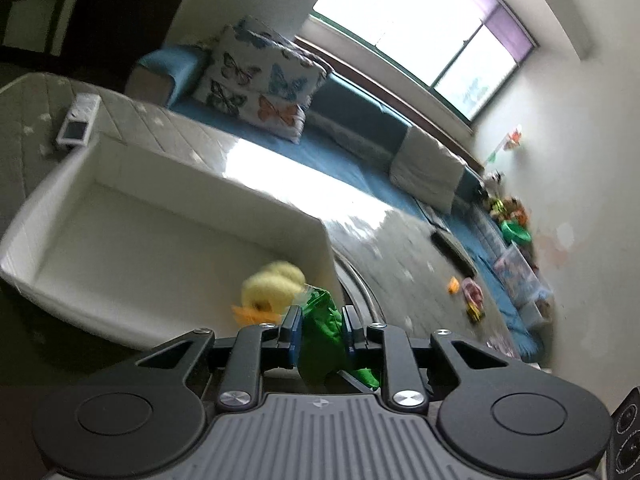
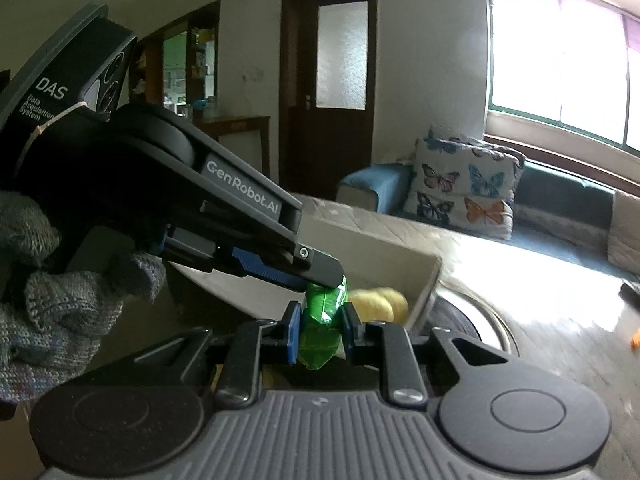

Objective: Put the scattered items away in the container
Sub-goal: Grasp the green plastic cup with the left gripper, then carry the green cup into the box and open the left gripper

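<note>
Left gripper (image 1: 319, 330): closed on a green wrapper (image 1: 320, 336), which is pinched between the blue pads (image 1: 294, 338); in the right view it is seen from the side, entering from the left, its tip (image 2: 326, 274) touching the wrapper's top.
Right gripper (image 2: 320, 330): closed on the same green wrapper (image 2: 322, 322), held between its pads (image 2: 293, 332).
Glove (image 2: 60, 312): a grey knit glove on the hand gripping the left tool is shown only in the right view.
Yellow toy (image 1: 272, 286): a soft yellow item with an orange part is seen just beyond the wrapper, inside the box near its closest corner; in the right view only a yellow edge (image 2: 380, 300) shows past the wrapper.
Box (image 1: 160, 168): a white open container, otherwise bare inside; most of its inside is visible in the left view only, while the left tool hides much of it in the right view.
Floor (image 1: 400, 264): small toys (image 1: 468, 296) are scattered well apart from the box, seen clearly only in the left view.
Sofa (image 1: 352, 120): blue, with a butterfly cushion (image 1: 260, 80), beneath a window (image 1: 420, 28).
Door (image 2: 332, 80): dark, with a frosted pane, shown only in the right view.
</note>
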`<state>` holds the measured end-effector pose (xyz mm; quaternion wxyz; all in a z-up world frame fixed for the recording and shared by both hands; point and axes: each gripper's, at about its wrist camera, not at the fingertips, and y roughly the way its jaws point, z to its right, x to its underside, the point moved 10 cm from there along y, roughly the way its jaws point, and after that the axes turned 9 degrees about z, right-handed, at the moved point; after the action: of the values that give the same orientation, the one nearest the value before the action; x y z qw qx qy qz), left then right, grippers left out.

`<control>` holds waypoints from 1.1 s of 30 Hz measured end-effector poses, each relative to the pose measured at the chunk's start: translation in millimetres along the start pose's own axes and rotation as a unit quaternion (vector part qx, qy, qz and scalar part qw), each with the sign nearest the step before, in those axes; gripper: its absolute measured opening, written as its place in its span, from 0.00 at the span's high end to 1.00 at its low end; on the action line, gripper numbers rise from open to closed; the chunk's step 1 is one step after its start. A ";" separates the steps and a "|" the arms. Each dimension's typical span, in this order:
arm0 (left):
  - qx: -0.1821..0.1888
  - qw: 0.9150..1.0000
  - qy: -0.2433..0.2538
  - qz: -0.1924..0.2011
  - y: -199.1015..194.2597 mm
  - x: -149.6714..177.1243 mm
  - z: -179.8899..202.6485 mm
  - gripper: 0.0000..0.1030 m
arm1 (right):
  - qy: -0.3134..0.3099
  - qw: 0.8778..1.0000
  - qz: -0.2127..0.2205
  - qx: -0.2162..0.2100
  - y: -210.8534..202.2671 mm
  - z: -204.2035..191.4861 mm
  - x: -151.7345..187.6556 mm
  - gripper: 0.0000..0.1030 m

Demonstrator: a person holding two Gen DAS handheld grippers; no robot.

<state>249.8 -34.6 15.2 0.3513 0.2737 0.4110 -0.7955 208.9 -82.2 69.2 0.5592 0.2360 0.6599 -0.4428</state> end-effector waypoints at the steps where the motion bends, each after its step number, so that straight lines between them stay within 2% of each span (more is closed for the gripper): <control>1: -0.003 1.000 -0.003 0.004 1.7 -5.6 -4.7 0.78 | 0.000 1.000 0.000 -0.003 7.8 -1.7 -3.4 0.81; 8: -0.032 0.999 -0.022 0.012 25.5 -33.8 -44.0 0.79 | 0.006 1.000 -0.012 -0.017 62.1 -9.9 -9.4 0.81; 15: -0.044 0.998 -0.042 -0.012 53.9 -25.8 -74.7 0.79 | 0.012 0.999 -0.047 -0.017 96.6 -9.7 11.1 0.82; 25: -0.044 0.998 -0.045 -0.028 63.4 -13.0 -84.2 0.80 | 0.010 0.997 -0.072 -0.012 109.7 -8.1 25.1 0.81; 33: -0.042 0.998 -0.038 -0.022 52.5 -13.6 -77.0 0.80 | 0.011 0.998 -0.061 -0.009 100.0 -2.8 17.8 0.80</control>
<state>310.5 13.4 -38.6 0.3607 0.2190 0.4364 -0.7947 283.4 -33.5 20.2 0.5254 0.1951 0.6834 -0.4678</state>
